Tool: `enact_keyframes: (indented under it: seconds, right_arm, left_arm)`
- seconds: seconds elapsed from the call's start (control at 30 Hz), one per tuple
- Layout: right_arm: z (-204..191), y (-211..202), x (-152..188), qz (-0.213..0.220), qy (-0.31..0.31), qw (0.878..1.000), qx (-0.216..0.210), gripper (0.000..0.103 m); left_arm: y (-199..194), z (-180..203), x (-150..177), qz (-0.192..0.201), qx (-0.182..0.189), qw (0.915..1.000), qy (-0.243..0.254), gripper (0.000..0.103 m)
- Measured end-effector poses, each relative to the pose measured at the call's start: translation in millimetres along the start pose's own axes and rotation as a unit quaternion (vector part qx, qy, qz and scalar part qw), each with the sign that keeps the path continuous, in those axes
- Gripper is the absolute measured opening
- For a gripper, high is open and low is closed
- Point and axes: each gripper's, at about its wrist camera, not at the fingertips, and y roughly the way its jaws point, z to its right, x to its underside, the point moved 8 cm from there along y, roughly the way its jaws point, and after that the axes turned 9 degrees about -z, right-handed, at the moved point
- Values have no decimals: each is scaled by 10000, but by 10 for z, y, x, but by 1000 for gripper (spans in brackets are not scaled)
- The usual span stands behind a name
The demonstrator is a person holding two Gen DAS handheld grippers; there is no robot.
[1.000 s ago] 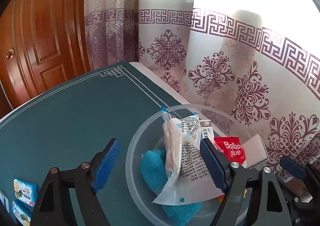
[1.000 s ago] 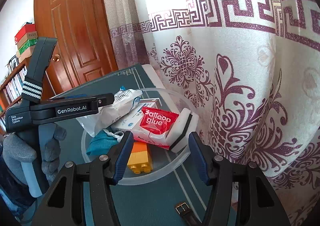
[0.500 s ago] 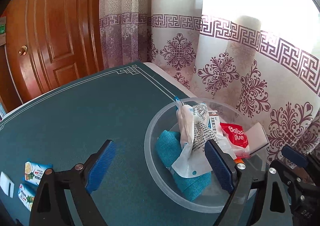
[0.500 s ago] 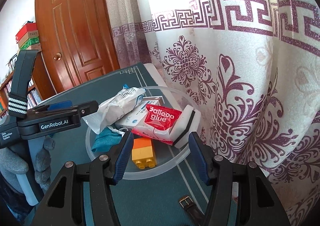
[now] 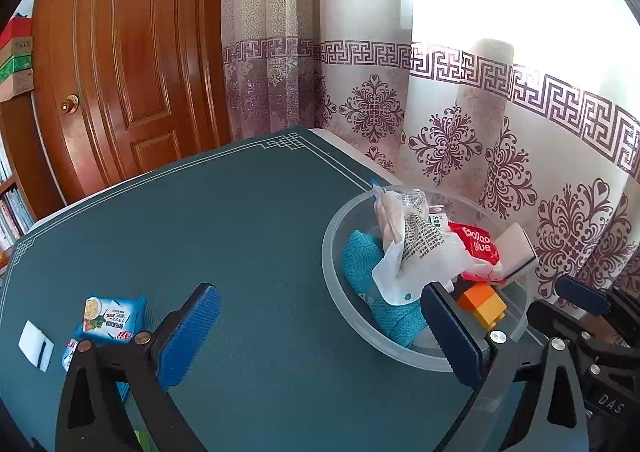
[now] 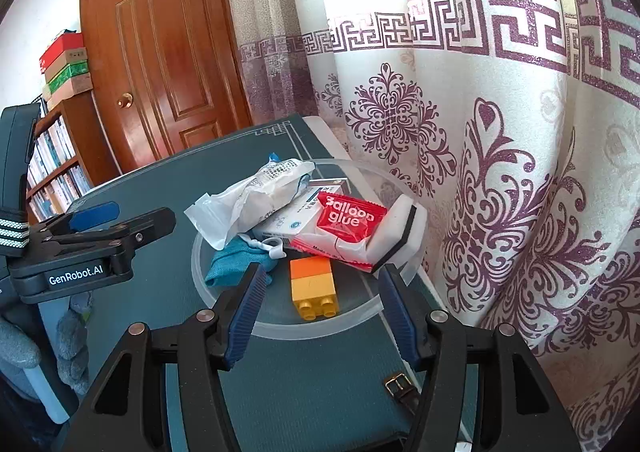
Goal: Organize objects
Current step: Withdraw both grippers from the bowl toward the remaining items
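On the mat's near left, we'd pinch the light, slippery blue packet (image 5: pixel 114 319) across its flat sides; left gripper (image 5: pixel 320 336) opening empty, right gripper (image 6: pixel 322 312) part-open, empty.

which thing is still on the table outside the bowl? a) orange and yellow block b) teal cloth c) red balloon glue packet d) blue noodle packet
d: the blue noodle packet lies flat on the table, well left of the bowl, while the block, the red glue packet and the teal cloth all sit inside the bowl.
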Motion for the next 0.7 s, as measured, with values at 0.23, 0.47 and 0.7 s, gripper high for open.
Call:
enact_keyframes:
  seconds: [0.23, 0.47, 0.7]
  right_arm:
    - [-208, -7, 66, -52, -107, 9999, -110, 63]
    - [-499, 27, 181, -184, -270, 9991, -285, 67]
    - [-812, 82, 303, -387, -359, 9968, -593, 71]
  left_arm:
    - [-85, -211, 177, -62, -123, 9998, -151, 102]
    - [-157, -584, 364, -96, -403, 9985, -369, 102]
    - [-221, -1005, 565, -191, -580, 9961, -633, 102]
